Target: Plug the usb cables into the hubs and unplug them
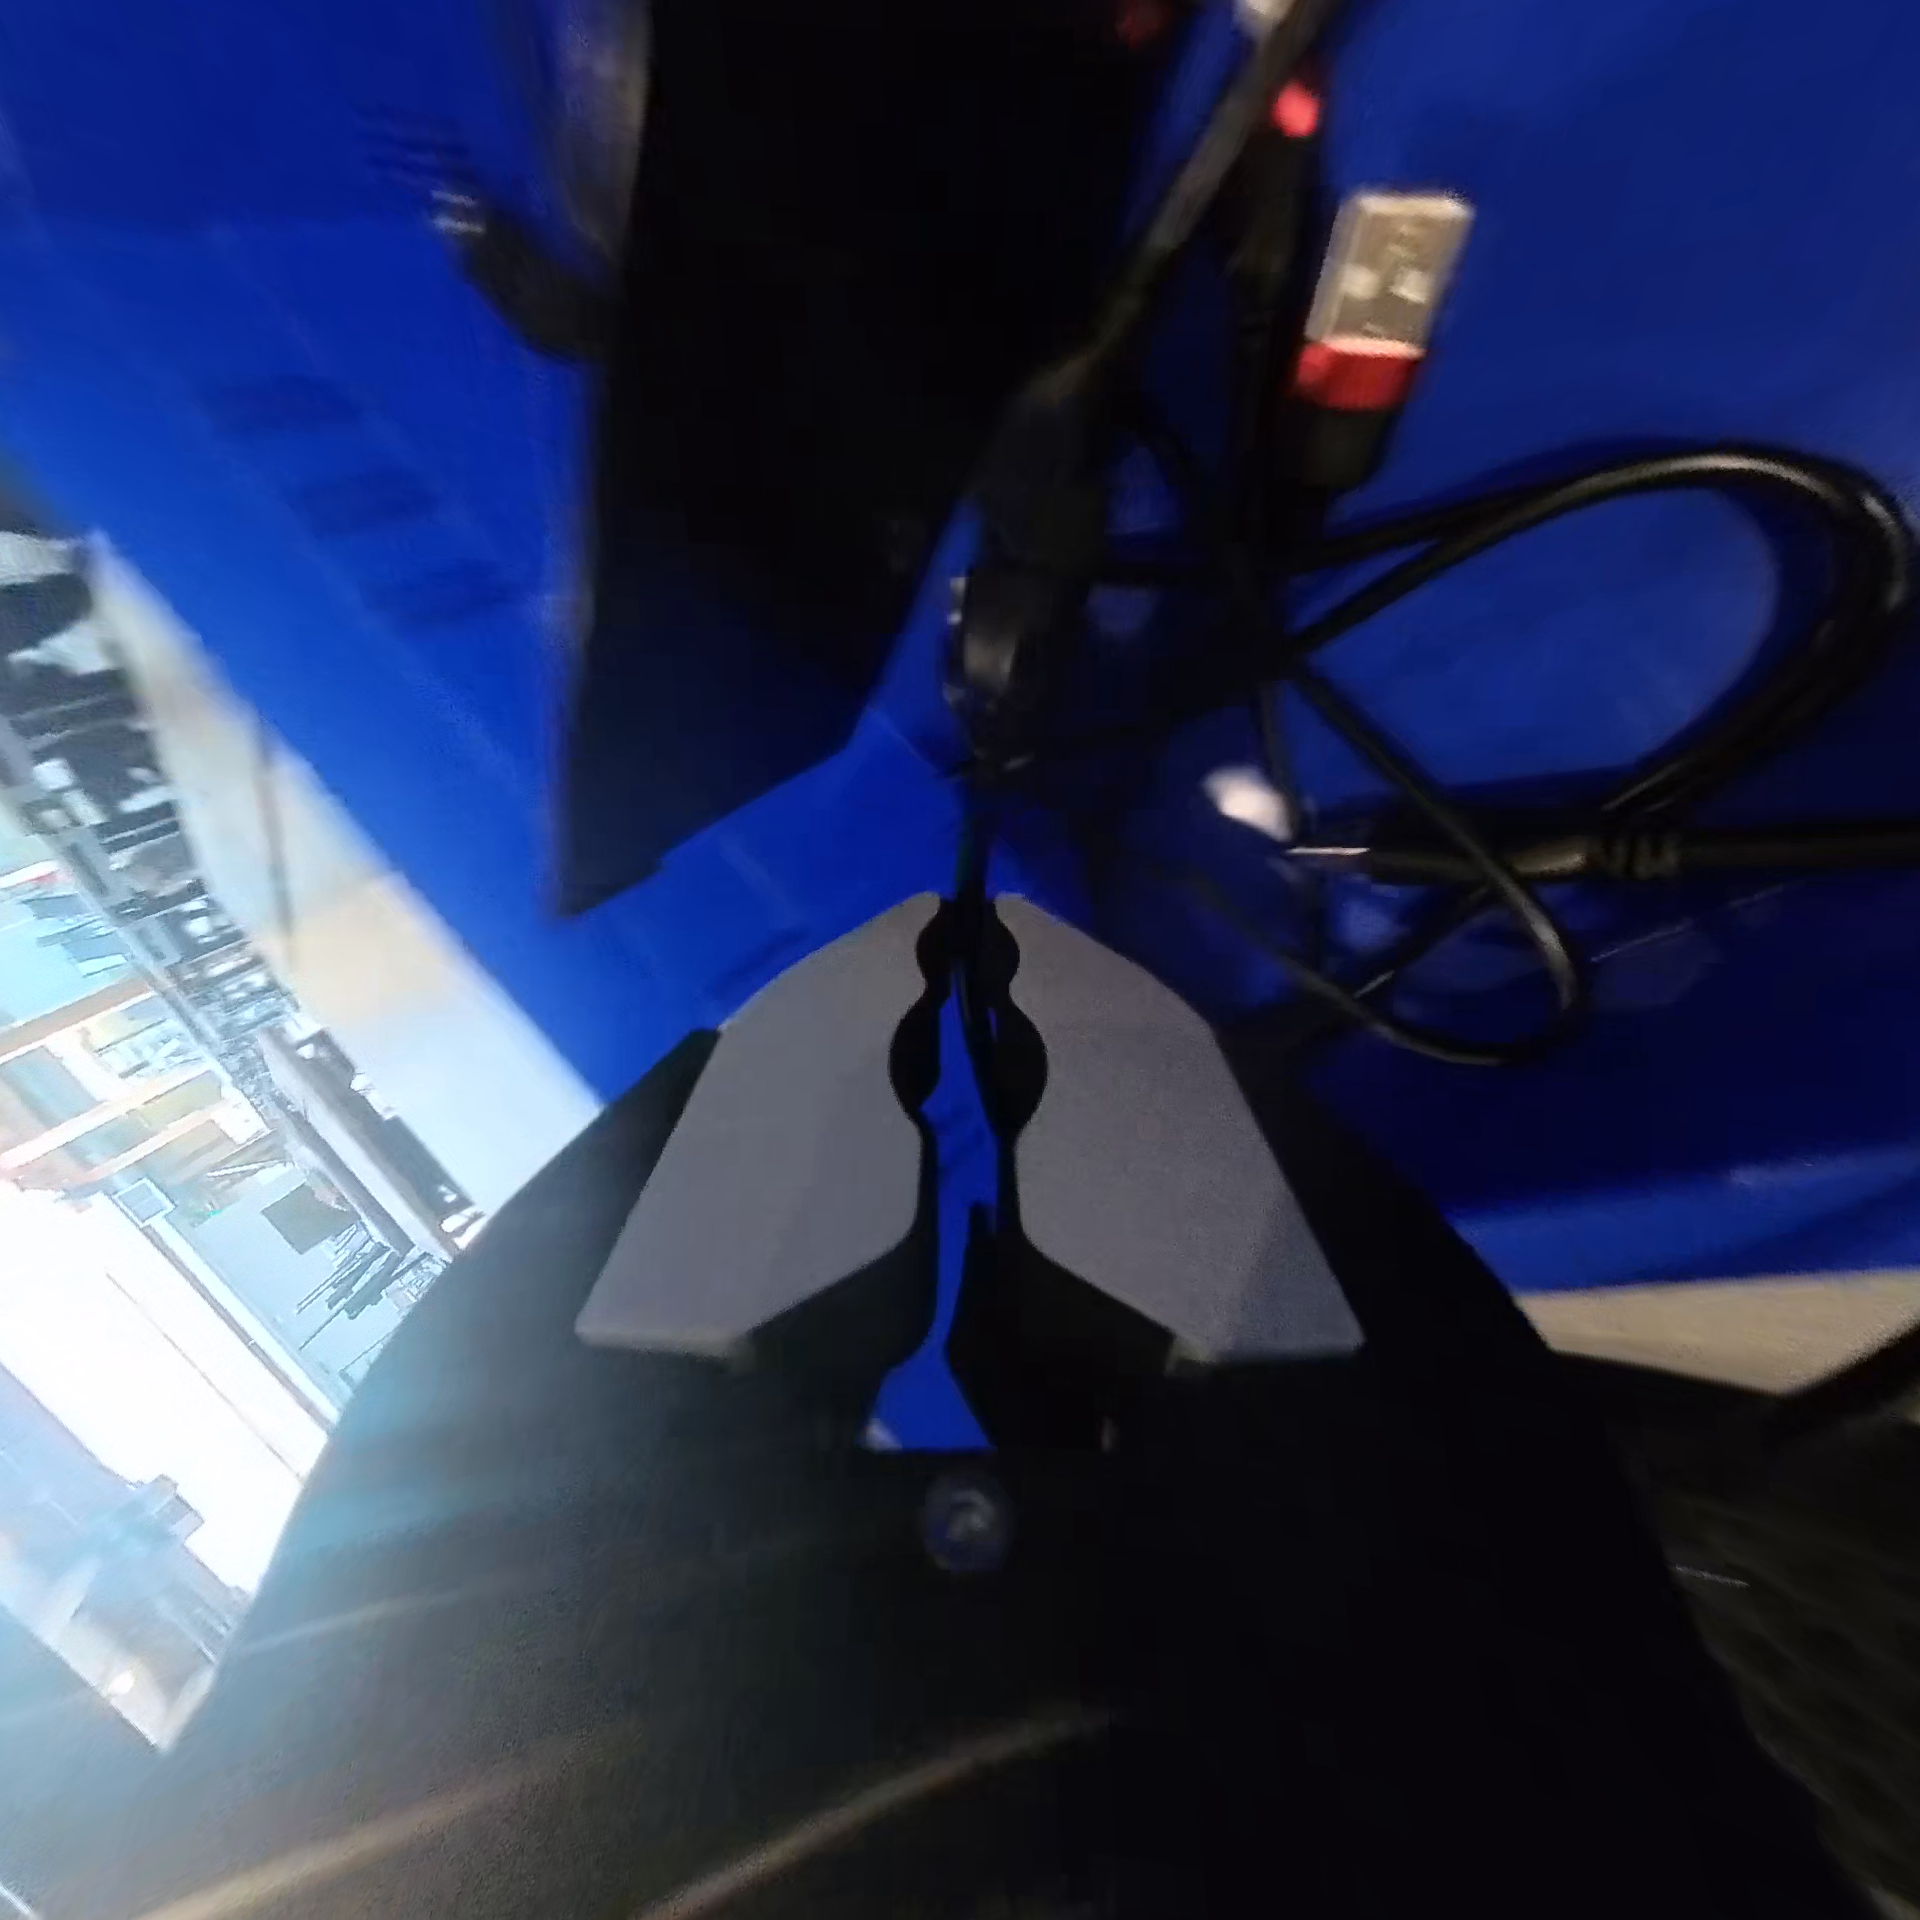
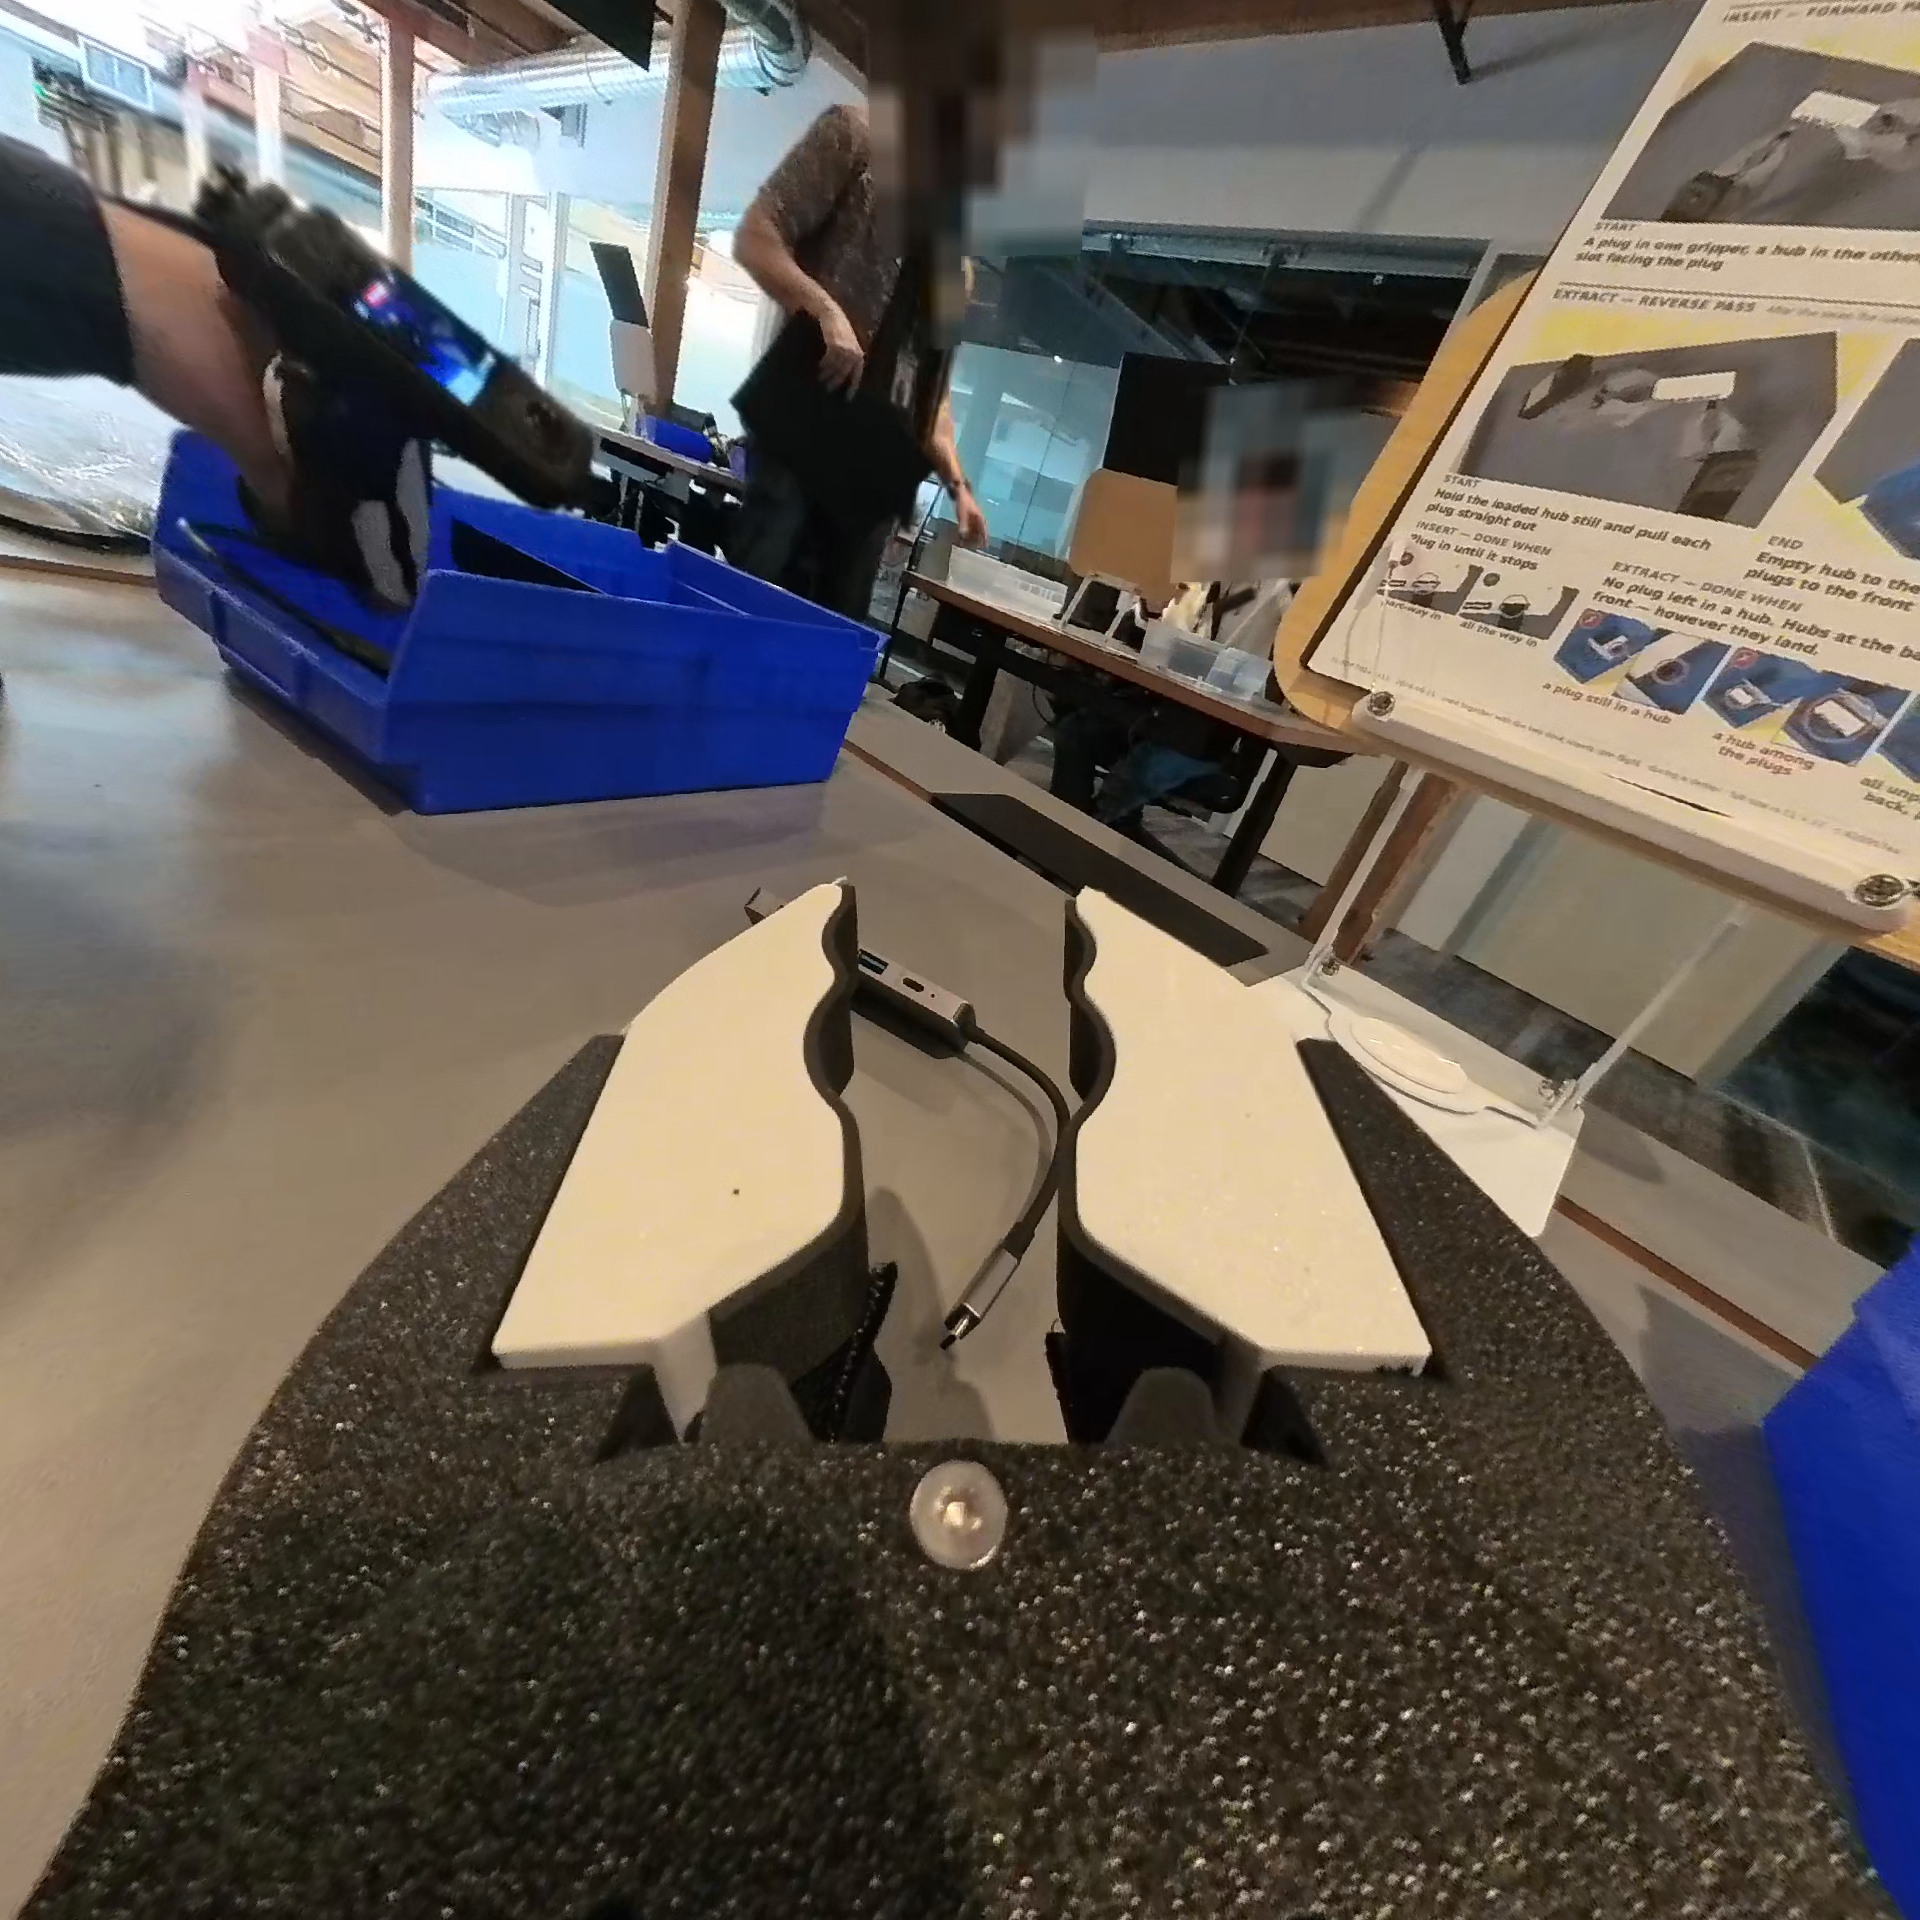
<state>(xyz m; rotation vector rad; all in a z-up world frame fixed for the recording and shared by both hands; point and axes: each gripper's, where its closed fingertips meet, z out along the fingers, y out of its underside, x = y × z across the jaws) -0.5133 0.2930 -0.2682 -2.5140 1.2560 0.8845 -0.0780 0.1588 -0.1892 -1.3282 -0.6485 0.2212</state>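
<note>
Hub (image 2: 914, 997) on table between open right tongs (image 2: 961, 925).

Glossy blue plastic bin (image 2: 582, 707); matt grey tabletop (image 2: 312, 987); brushed-metal hub (image 2: 914, 997); smooth white fingers (image 2: 727, 1122).

Printed instruction sheet (image 2: 1704, 436) on wooden stand board: readable writing, photos, headings

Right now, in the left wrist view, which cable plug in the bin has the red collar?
The USB-A plug at upper right: bare silver shell above a red collar. The other plug, lower right, is all black.
</note>
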